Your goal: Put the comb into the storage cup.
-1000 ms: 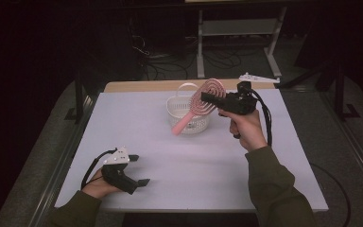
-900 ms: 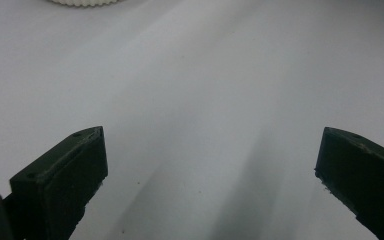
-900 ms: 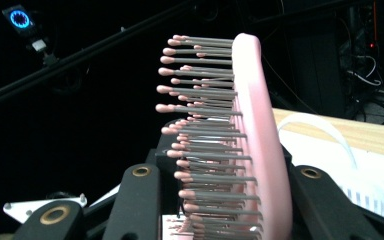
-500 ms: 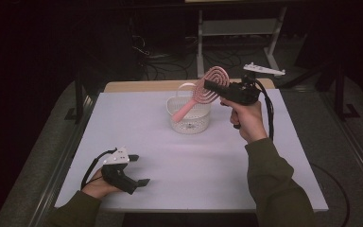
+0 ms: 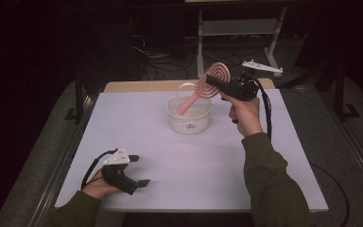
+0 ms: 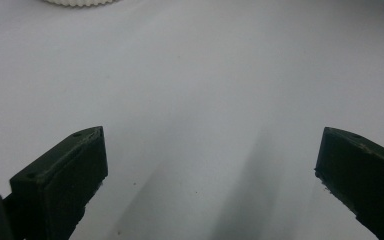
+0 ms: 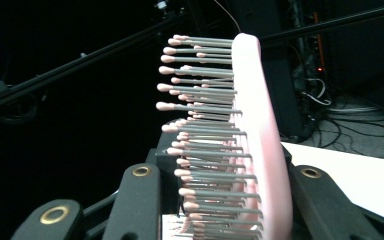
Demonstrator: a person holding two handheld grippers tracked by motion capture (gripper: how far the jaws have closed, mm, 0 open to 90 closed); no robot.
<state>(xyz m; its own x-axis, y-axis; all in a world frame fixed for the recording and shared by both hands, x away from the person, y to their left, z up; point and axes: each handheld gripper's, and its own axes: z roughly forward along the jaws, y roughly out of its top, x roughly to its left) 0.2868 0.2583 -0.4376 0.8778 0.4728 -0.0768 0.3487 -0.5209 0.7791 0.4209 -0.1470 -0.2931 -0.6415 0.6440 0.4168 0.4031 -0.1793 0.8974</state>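
Observation:
A pink hairbrush (image 5: 216, 74) with a round spiral head hangs tilted above the white basket (image 5: 190, 119), its handle slanting down toward the basket's rim. My right gripper (image 5: 214, 81) is shut on the brush head, held up at the table's far side. In the right gripper view the brush (image 7: 260, 125) stands edge-on between the jaws of the right gripper (image 7: 225, 172), grey bristles pointing left. My left gripper (image 5: 141, 170) rests on the white table (image 5: 208, 170) near the front left corner. It is open, and the left gripper (image 6: 210, 165) has bare tabletop between its jaws.
The basket's rim (image 6: 82, 2) peeks in at the top of the left gripper view. A white object (image 5: 262, 66) lies on the dark floor behind the table, near a metal frame (image 5: 236, 28) and cables. A wooden strip (image 5: 137, 86) borders the table's far edge.
The right hand has lifted the brush up and a little to the right, away from the basket. The left hand and its gripper have stayed in place.

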